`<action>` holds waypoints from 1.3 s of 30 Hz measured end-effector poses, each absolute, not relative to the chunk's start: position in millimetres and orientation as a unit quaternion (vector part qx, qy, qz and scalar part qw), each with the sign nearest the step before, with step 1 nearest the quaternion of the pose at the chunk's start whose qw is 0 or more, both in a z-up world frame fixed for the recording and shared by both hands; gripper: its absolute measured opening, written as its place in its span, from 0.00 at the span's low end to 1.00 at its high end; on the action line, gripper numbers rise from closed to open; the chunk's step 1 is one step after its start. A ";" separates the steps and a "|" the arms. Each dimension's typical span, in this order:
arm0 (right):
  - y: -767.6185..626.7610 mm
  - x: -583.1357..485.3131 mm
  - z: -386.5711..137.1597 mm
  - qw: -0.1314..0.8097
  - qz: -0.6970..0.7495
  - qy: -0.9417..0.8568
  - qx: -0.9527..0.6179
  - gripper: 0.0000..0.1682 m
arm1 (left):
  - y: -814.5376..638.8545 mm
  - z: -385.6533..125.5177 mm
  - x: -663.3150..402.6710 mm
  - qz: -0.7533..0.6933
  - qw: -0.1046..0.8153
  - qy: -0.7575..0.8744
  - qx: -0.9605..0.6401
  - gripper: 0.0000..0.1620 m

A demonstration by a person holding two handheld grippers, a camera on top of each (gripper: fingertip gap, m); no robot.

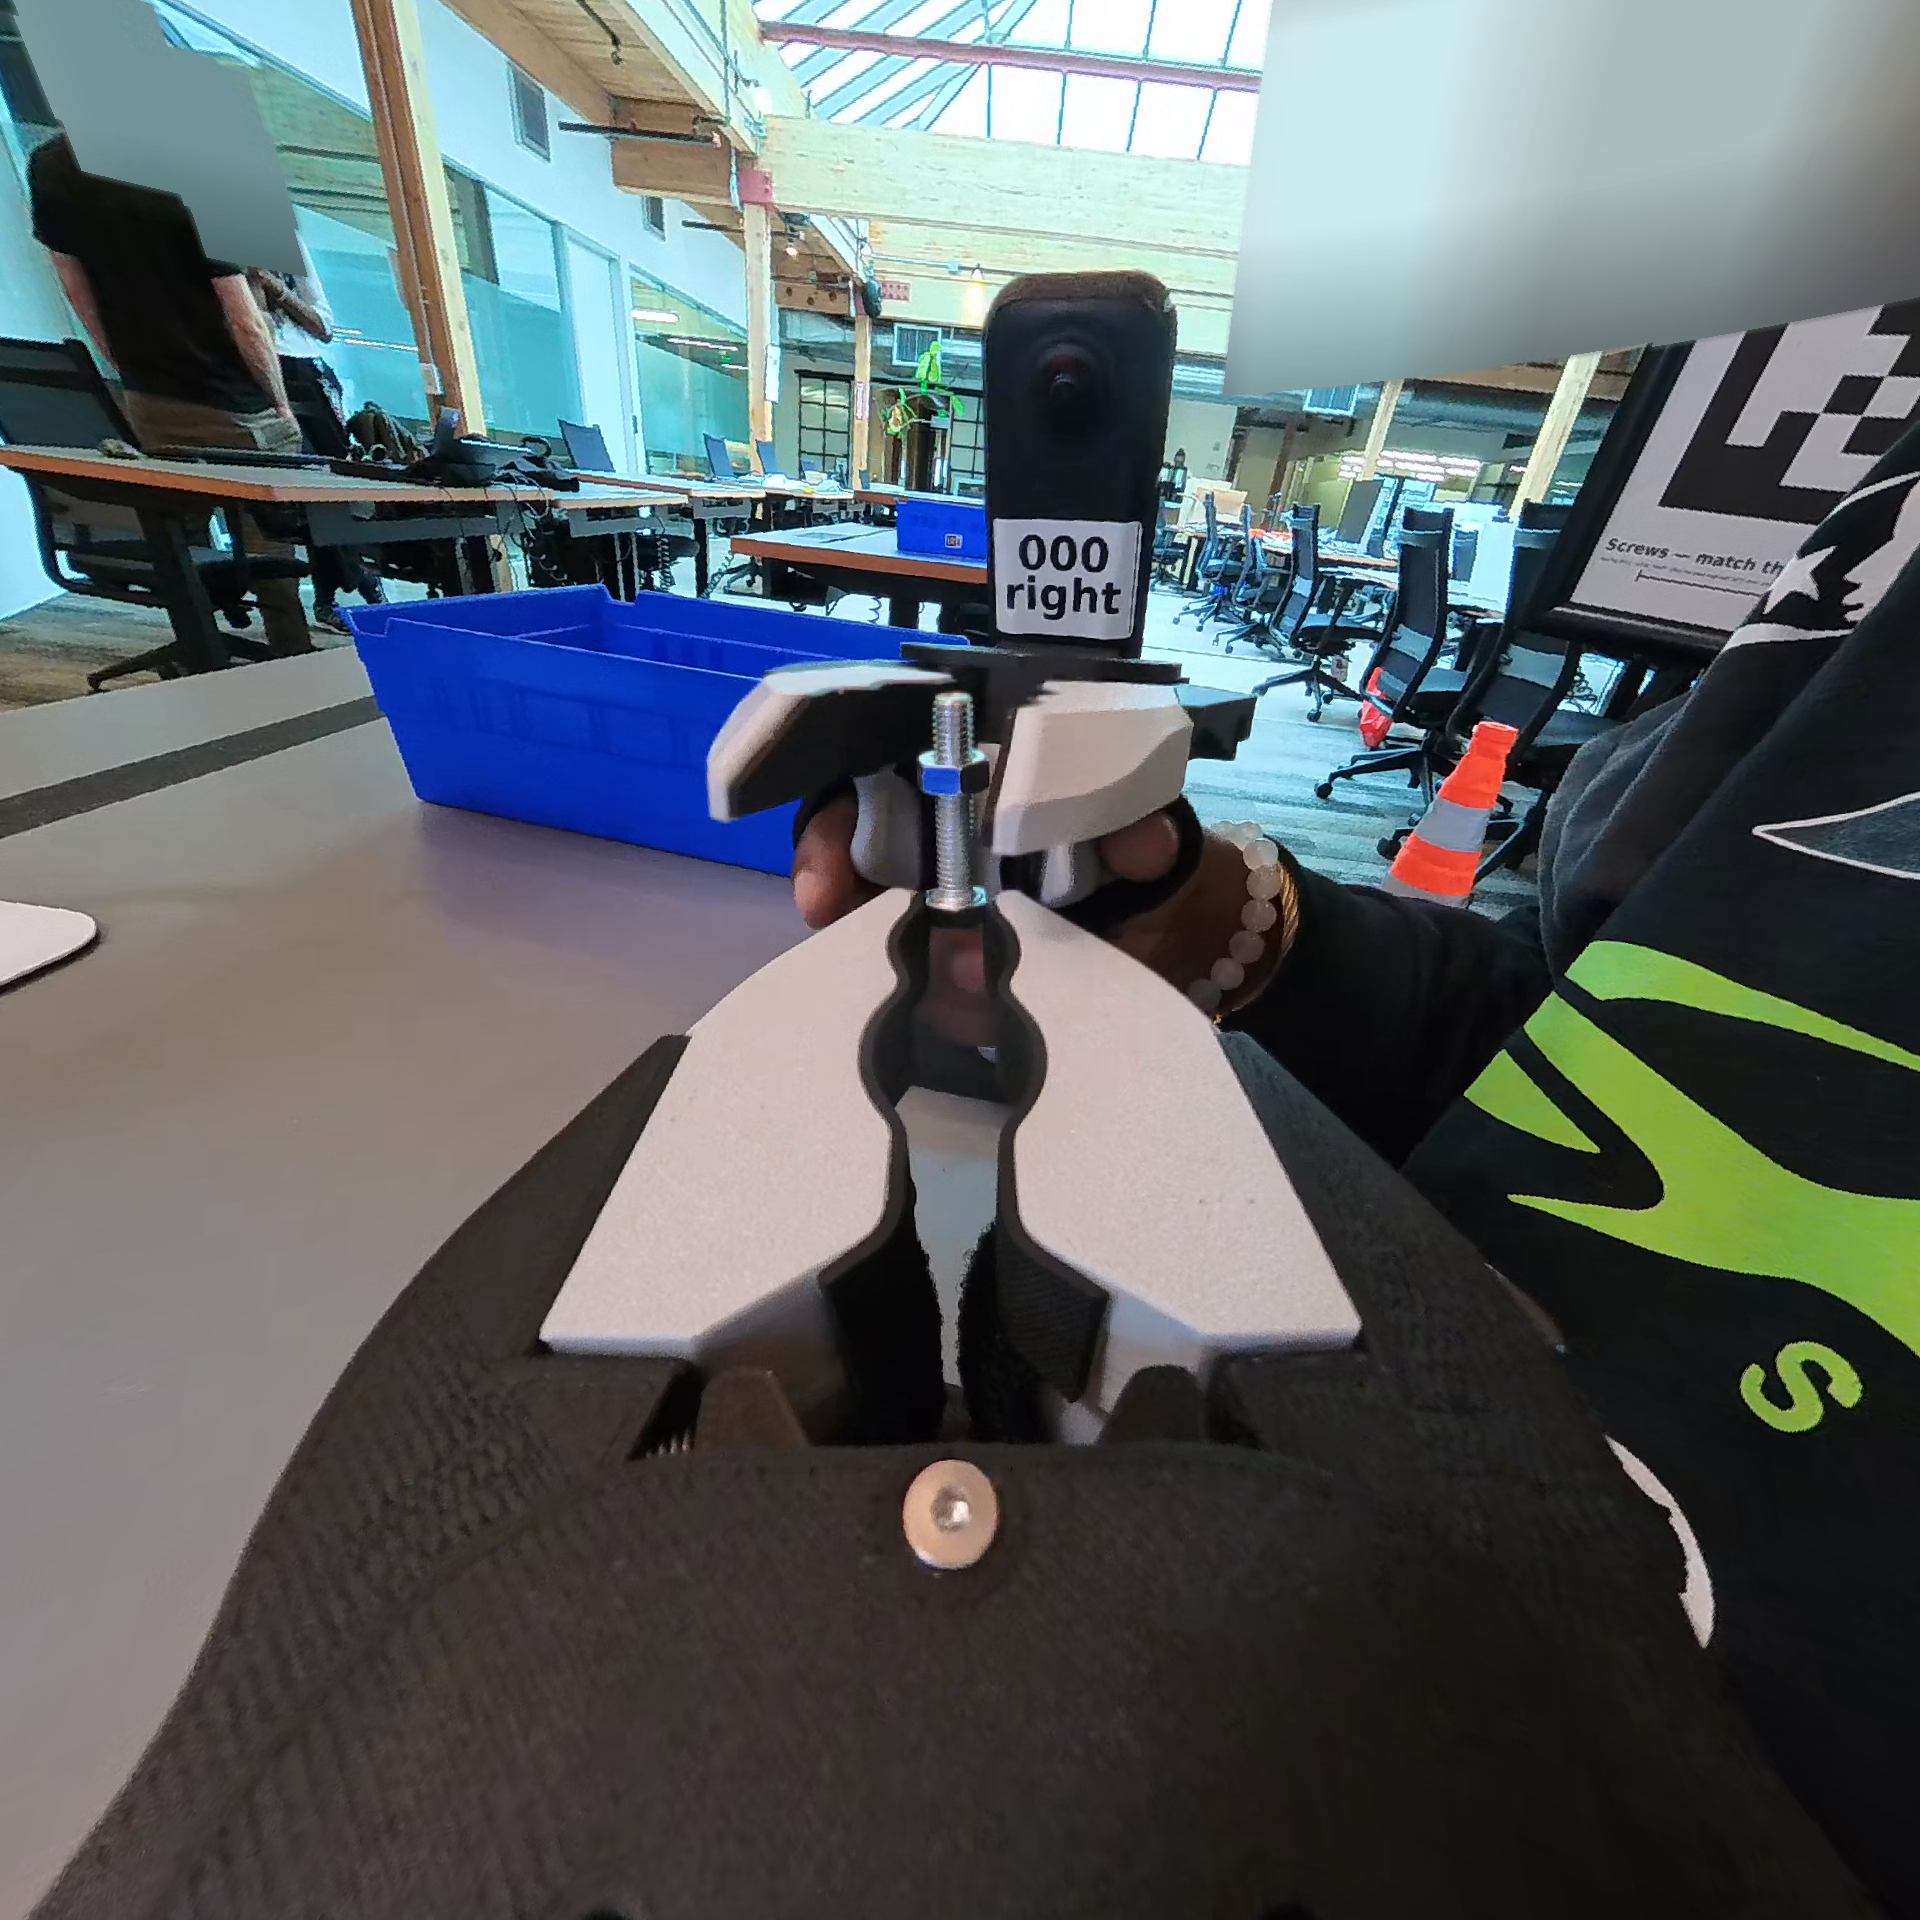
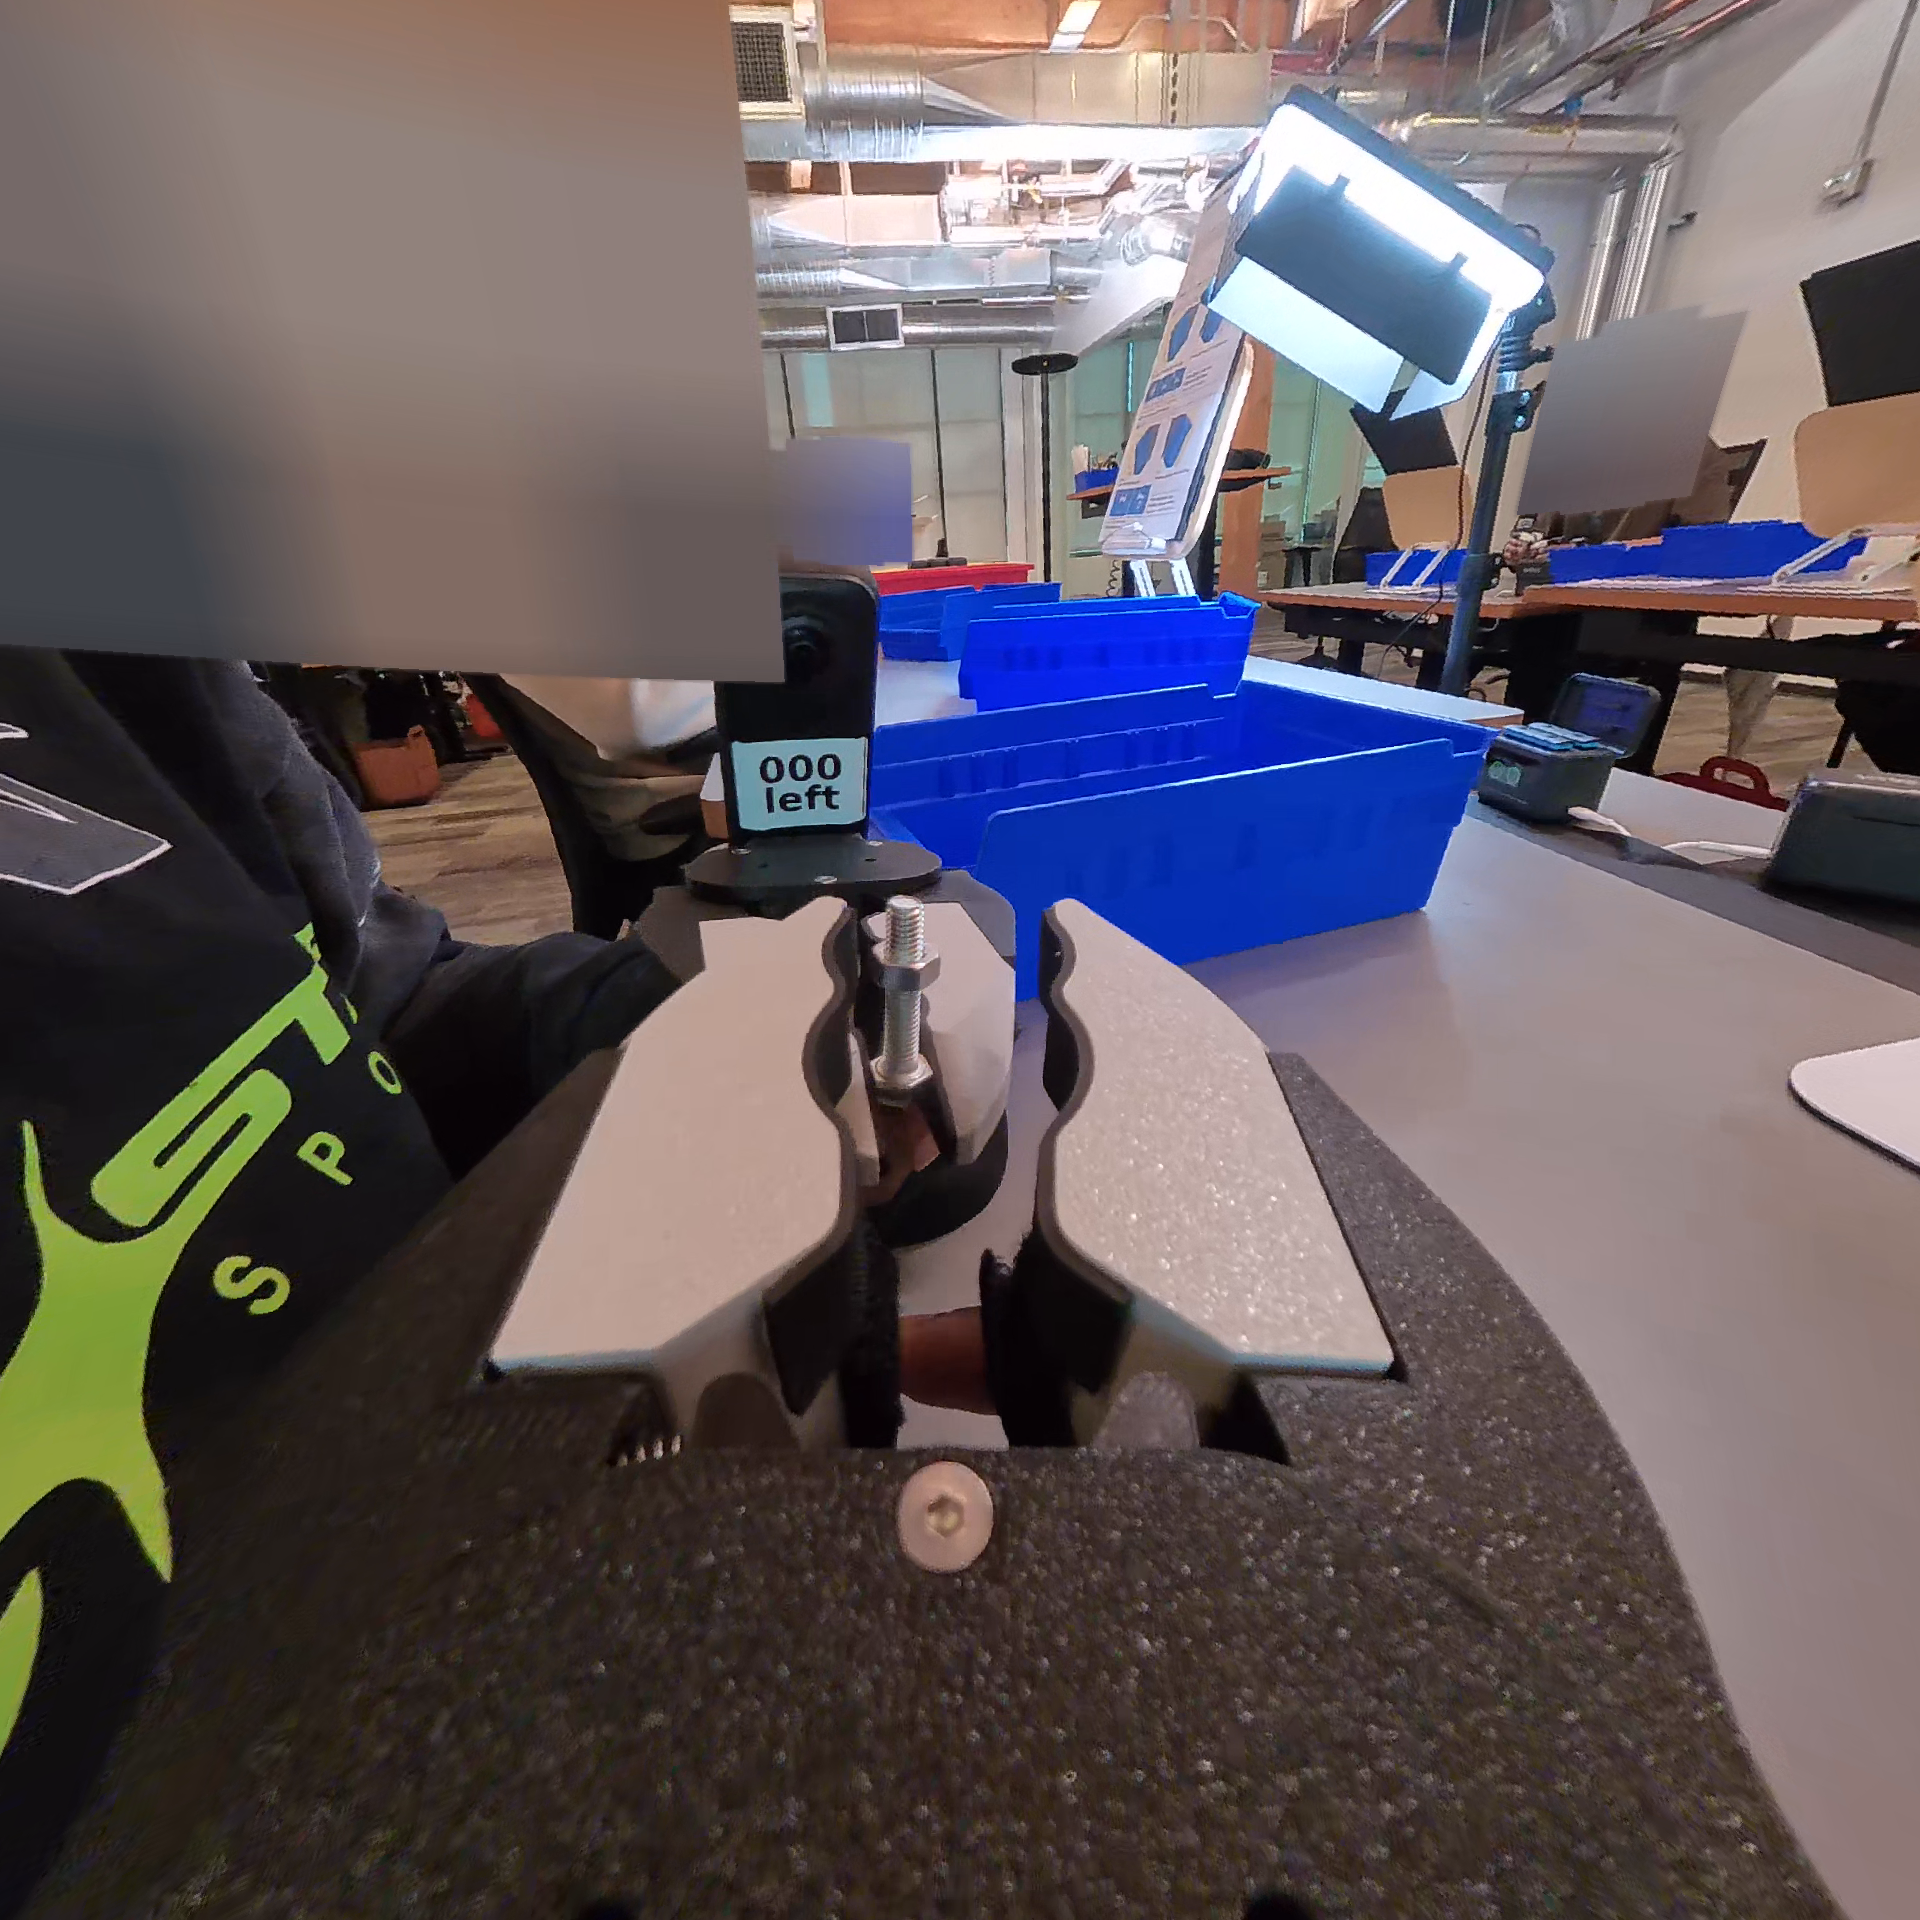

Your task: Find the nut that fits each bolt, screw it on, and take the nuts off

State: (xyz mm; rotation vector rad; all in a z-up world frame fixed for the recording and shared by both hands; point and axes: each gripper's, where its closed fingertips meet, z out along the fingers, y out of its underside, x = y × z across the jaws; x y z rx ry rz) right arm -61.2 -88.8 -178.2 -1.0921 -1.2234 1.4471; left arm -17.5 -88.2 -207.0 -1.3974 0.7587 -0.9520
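Observation:
A silver bolt (image 1: 951, 831) stands upright, threads up, with a silver nut (image 1: 951, 777) partway down its shaft. My left gripper (image 1: 954, 914) is shut on the bolt's head and holds it above the grey table (image 1: 312, 1039). My right gripper (image 1: 951, 769) faces it from the far side, with its fingers on either side of the nut. In the right wrist view my right gripper (image 2: 945, 930) is open. The bolt (image 2: 900, 1023) and nut (image 2: 906, 975) stand in the gap, close to its left finger (image 2: 727, 1091). The left gripper (image 2: 899, 1086) shows behind them.
A blue divided bin (image 1: 582, 707) stands on the table behind the grippers; it also shows in the right wrist view (image 2: 1195, 831). A white flat object (image 2: 1860, 1101) lies at the table's side. The person's dark sleeve and printed top (image 1: 1662, 1143) are close by. Office desks and chairs stand beyond. My right fingertips sit around 4 cm from my left ones.

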 end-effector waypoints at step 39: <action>-82.2 -48.2 -176.2 0.475 0.581 -0.492 -0.441 0.21 | -88.9 -206.4 -17.7 -0.411 0.602 0.328 -0.601 0.06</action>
